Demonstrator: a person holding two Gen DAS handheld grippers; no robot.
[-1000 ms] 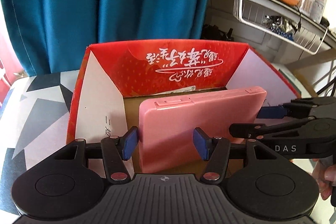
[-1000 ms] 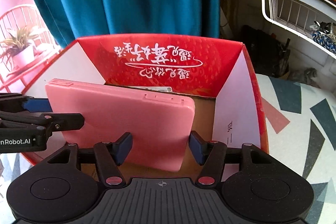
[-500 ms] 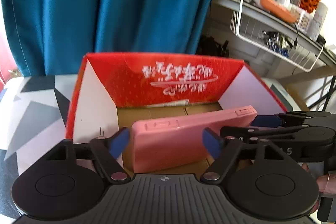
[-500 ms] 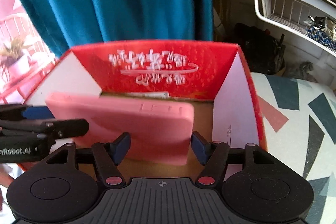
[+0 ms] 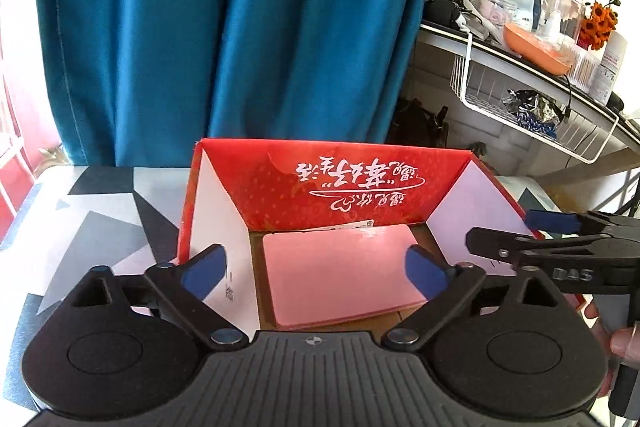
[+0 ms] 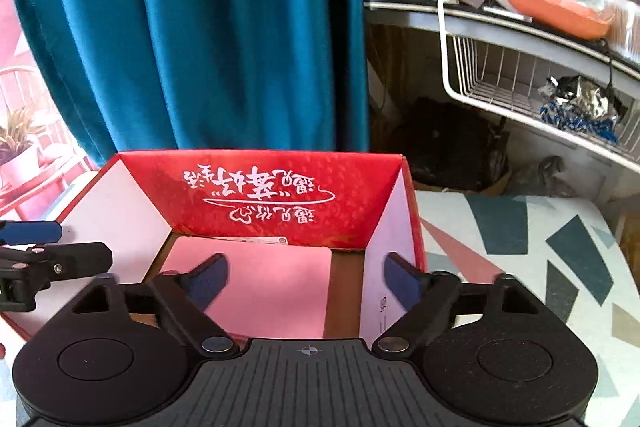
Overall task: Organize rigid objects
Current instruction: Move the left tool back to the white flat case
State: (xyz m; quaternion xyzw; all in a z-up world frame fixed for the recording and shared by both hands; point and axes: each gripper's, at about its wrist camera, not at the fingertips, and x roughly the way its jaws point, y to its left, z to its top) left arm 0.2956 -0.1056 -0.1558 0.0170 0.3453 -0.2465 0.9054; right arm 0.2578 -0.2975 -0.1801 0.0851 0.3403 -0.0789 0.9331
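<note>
A teal curtain [image 5: 224,27] hangs behind the table [image 5: 92,219], whose top bears grey, black and white shapes. At right, a cluttered shelf [image 5: 520,63] carries an orange tray [image 5: 534,49] and orange flowers [image 5: 600,23], with a white wire basket [image 5: 520,111] below. A potted plant [image 6: 18,147] stands at far left.

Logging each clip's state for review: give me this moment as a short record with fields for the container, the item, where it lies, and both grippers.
container: red cardboard box, open top, on a patterned tabletop
item: pink case
item placement: lying flat on the box floor, touching neither gripper
left gripper: jaws opening, nothing pressed between the pads
right gripper: jaws opening, nothing pressed between the pads
background: blue curtain, cluttered shelf
</note>
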